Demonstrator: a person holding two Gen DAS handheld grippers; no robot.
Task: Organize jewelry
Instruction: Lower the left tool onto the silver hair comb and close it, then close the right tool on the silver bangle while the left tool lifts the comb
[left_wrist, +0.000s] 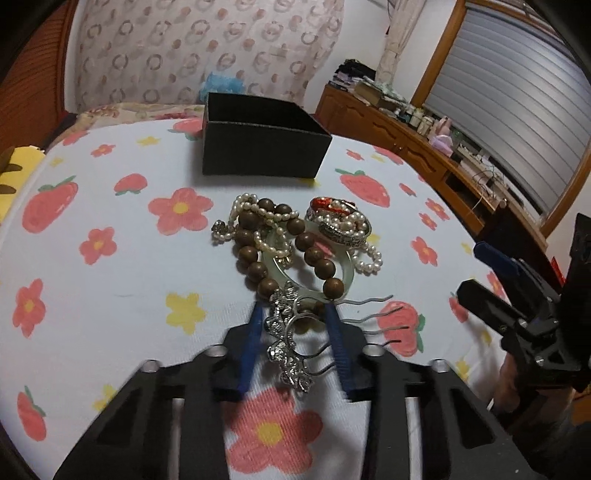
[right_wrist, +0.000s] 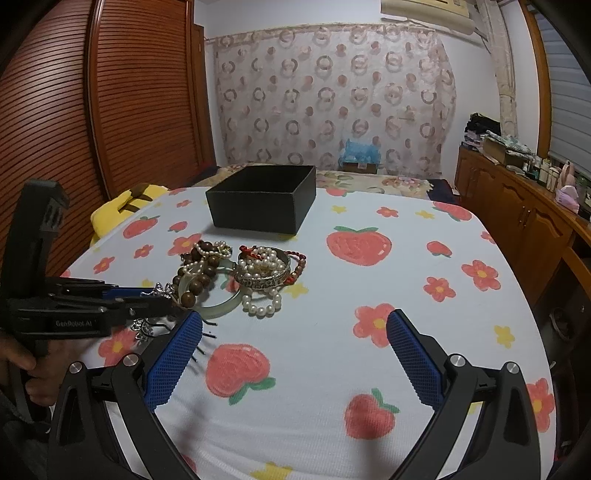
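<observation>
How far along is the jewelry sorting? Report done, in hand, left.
Done: nothing visible; what shows of the black box interior is bare. In hand: left gripper straddles the silver hair comb; grip unconfirmed. Right gripper open, idle. Left: wooden beads, pearls, jade bangle, silver bangle.

Jewelry heap (right_wrist: 236, 275) before black box (right_wrist: 262, 199) on strawberry-print cloth (right_wrist: 369, 295).

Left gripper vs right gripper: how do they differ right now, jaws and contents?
Jaws: the left gripper has its pads narrowed around the silver hair comb; the right gripper stands wide open. Contents: the left has the comb between its pads; the right has only bare tablecloth between its fingers. Place: the left sits at the near edge of the jewelry pile; the right hangs apart from it. Shared: blue textured pads, black frames.
</observation>
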